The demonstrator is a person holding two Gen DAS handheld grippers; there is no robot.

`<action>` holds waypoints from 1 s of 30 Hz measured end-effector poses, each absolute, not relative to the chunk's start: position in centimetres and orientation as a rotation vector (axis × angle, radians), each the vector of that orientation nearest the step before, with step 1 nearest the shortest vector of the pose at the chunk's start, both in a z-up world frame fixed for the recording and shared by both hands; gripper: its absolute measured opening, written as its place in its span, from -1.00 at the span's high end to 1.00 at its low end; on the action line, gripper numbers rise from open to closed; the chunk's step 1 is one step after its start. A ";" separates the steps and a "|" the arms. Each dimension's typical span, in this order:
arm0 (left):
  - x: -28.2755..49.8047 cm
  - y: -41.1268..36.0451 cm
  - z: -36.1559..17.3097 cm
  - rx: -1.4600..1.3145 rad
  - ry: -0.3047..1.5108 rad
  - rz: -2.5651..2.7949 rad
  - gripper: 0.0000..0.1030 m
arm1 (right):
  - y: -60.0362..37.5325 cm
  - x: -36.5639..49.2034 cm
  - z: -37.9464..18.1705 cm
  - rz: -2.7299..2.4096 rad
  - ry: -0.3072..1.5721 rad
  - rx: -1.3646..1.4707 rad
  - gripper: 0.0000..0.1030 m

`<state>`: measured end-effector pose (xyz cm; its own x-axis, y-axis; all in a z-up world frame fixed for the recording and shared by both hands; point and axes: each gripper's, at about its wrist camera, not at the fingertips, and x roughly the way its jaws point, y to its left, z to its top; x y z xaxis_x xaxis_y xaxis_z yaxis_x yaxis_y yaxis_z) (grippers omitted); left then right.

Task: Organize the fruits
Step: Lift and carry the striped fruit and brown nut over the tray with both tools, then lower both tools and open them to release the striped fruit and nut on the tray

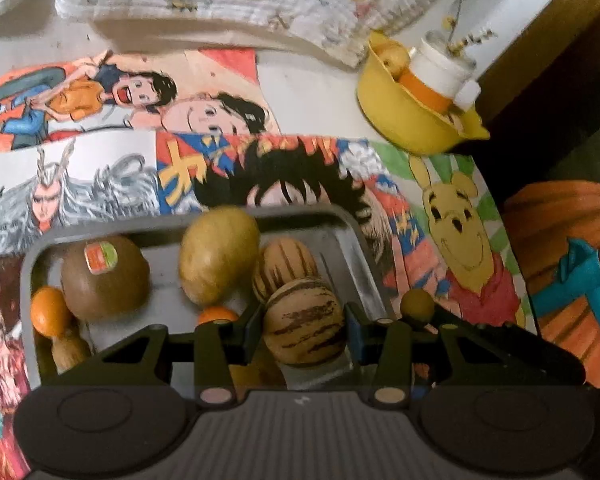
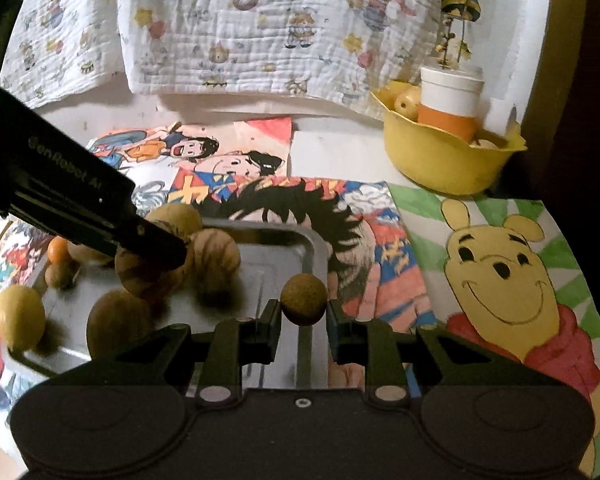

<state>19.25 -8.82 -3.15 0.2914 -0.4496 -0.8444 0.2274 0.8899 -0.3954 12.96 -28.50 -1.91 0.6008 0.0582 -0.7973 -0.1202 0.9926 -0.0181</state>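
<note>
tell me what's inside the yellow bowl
The yellow bowl holds a white and orange cup with dried stems, a yellowish fruit left of it, and something pale on the right. The cup hides whatever is beneath or behind it.

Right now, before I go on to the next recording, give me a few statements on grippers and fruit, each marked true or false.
1. The left gripper grips a striped melon. True.
2. The right gripper is empty. False: a small round brown fruit sits between its fingers.
3. The kiwi in the metal tray bears a sticker. True.
4. The yellow bowl holds nothing. False: a white-and-orange cup and a yellow fruit are in it.
</note>
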 end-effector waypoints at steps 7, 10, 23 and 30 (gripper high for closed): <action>17.7 -10.5 -4.0 -0.124 1.205 -0.481 0.09 | -28.2 11.2 -2.4 0.123 0.935 -0.095 0.50; 17.6 -10.8 -4.3 -0.111 1.209 -0.487 0.09 | -28.0 10.7 -2.6 0.130 0.944 -0.104 0.50; 18.5 -12.0 -5.0 -0.012 1.230 -0.509 0.09 | -27.8 10.6 -3.3 0.141 0.991 -0.106 0.50; 19.0 -12.6 -5.6 0.032 1.249 -0.512 0.08 | -27.9 11.2 -3.8 0.146 1.017 -0.098 0.50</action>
